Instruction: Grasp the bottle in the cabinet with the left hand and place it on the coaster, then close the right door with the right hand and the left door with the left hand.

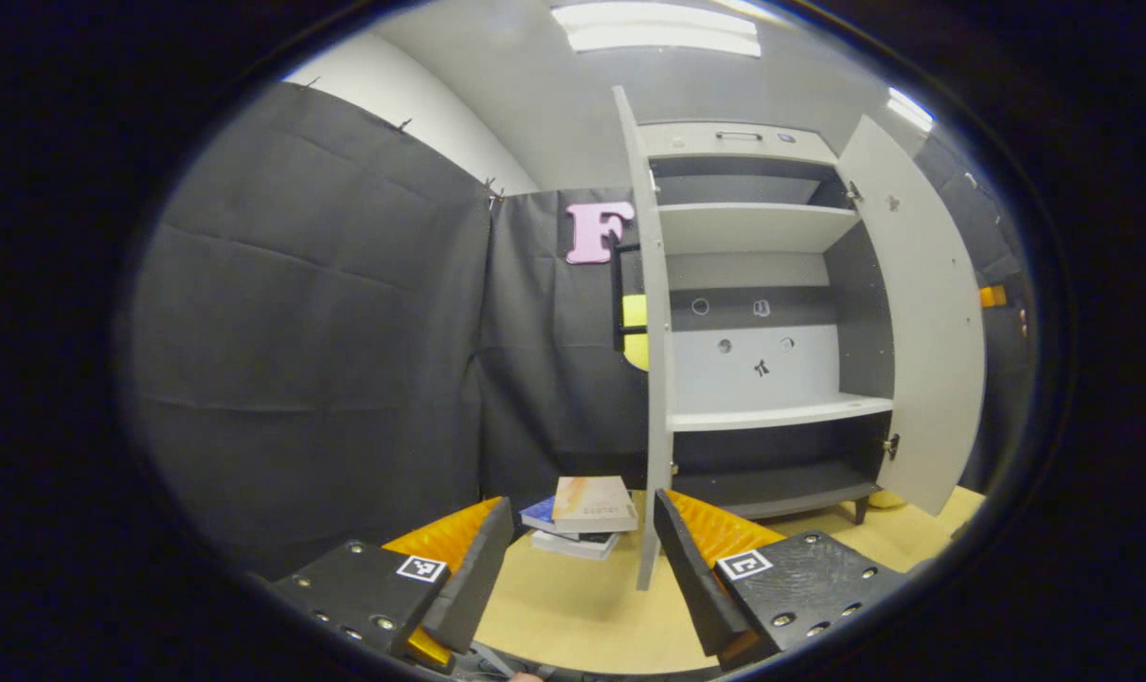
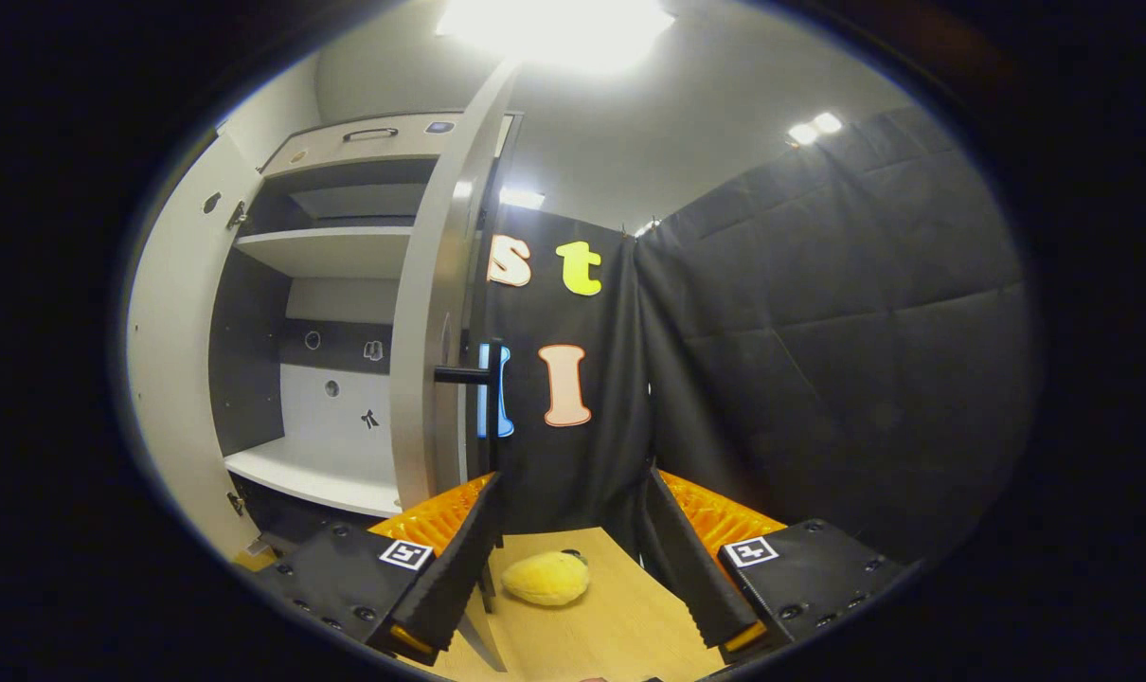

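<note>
The grey cabinet [image 1: 772,284] stands with both doors swung wide. In the left gripper view its left door [image 1: 655,360] is edge-on just beyond my left gripper [image 1: 582,568], which is open and holds nothing. The right door [image 1: 919,313] hangs open at the far right. The shelves [image 1: 781,413] that I can see carry nothing. In the right gripper view the right door [image 2: 436,322], with its black handle [image 2: 483,375], stands close ahead and left of my right gripper [image 2: 568,568], open and holding nothing. The left door [image 2: 170,360] is farther left.
A stack of books [image 1: 587,516] lies on the wooden table [image 1: 573,616] left of the left door's foot. A yellow soft object [image 2: 546,578] rests on the table [image 2: 620,625] between the right gripper's fingers, by the right door. Black cloth walls enclose both sides.
</note>
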